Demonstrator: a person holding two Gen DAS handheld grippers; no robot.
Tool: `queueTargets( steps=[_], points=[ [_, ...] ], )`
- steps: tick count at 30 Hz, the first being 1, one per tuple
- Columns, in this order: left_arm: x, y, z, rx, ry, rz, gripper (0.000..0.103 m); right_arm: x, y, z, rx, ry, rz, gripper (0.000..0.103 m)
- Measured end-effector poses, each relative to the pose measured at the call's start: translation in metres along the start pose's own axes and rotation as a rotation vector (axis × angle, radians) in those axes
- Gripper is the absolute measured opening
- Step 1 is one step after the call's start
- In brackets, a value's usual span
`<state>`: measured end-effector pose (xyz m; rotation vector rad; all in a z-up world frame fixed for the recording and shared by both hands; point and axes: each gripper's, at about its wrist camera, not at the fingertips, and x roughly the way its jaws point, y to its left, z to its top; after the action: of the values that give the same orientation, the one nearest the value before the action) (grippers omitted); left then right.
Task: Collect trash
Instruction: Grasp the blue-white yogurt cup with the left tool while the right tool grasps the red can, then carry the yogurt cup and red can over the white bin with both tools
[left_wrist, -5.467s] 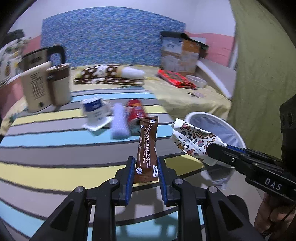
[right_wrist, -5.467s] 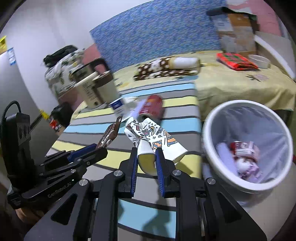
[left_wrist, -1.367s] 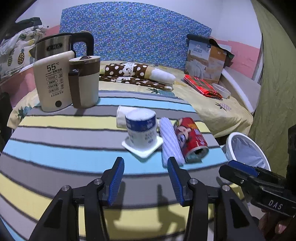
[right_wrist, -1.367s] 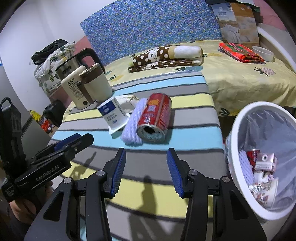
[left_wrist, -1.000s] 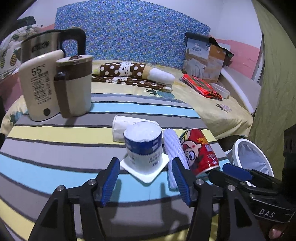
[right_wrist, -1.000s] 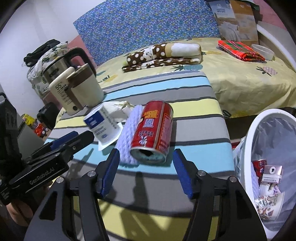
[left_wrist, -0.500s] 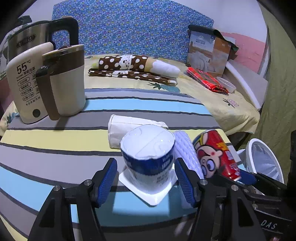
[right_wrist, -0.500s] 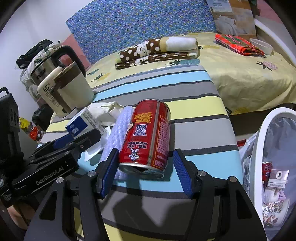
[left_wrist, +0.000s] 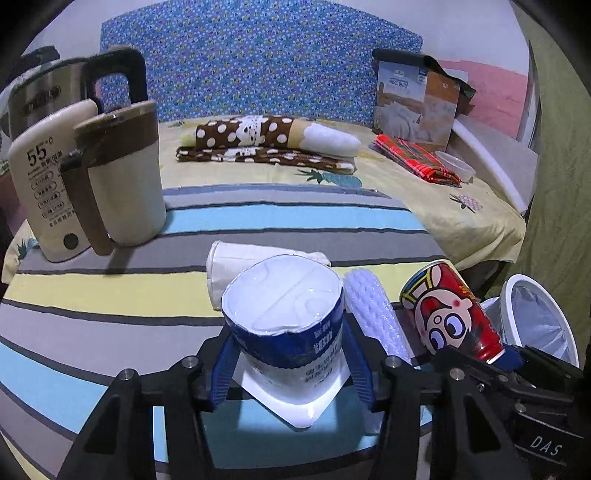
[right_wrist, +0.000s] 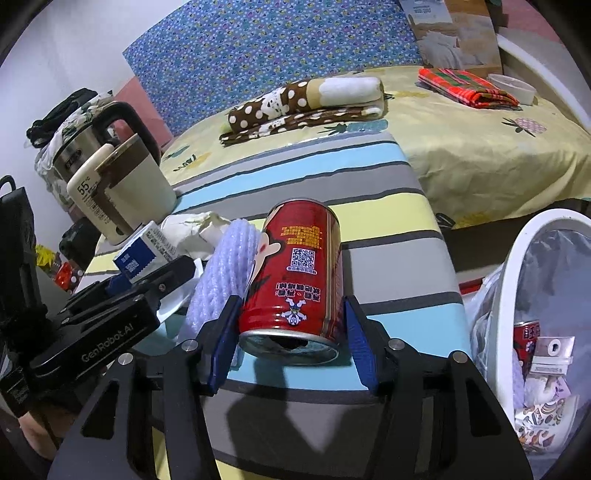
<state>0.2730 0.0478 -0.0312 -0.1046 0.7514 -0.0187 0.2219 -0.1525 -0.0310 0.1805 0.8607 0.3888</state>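
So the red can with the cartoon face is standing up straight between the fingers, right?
Not quite. The red can is between the right gripper's fingers, which are closing, but it lies on its side on the striped table, open end toward the camera. The right wrist view shows it.

Striped tablecloth (left_wrist: 110, 306) (grey, yellow, blue bands) is covering the table. Lying or standing directly on it:
- upturned yoghurt cup (left_wrist: 286, 332), sitting on its white lid flange, near edge
- purple foam net (left_wrist: 373, 317), lying just beside the cup
- red can (right_wrist: 295, 273), lying on its side, touching the net
- crumpled white paper (left_wrist: 236, 258), lying behind the cup
- cream mug (left_wrist: 125, 177) and cream bottle (left_wrist: 40, 184), standing far left, touching
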Motion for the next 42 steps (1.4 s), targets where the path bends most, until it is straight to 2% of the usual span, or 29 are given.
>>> queueTargets(
  steps=[12,24,34,42],
  points=[
    [-0.043,-0.008,-0.008,-0.003,-0.065,-0.002,0.053,-0.028,0.0,-0.005,-0.032,-0.077,0.003,0.055],
    [-0.093,-0.026,-0.033,0.008,-0.1,-0.027,0.053,-0.062,0.002,-0.015,-0.063,-0.13,0.019,0.054],
    [-0.121,-0.055,-0.047,0.032,-0.106,-0.091,0.053,-0.093,-0.008,-0.026,-0.053,-0.165,0.02,0.055],
    [-0.127,-0.089,-0.052,0.066,-0.102,-0.148,0.053,-0.113,-0.027,-0.032,-0.018,-0.195,-0.027,0.055]
  ],
)
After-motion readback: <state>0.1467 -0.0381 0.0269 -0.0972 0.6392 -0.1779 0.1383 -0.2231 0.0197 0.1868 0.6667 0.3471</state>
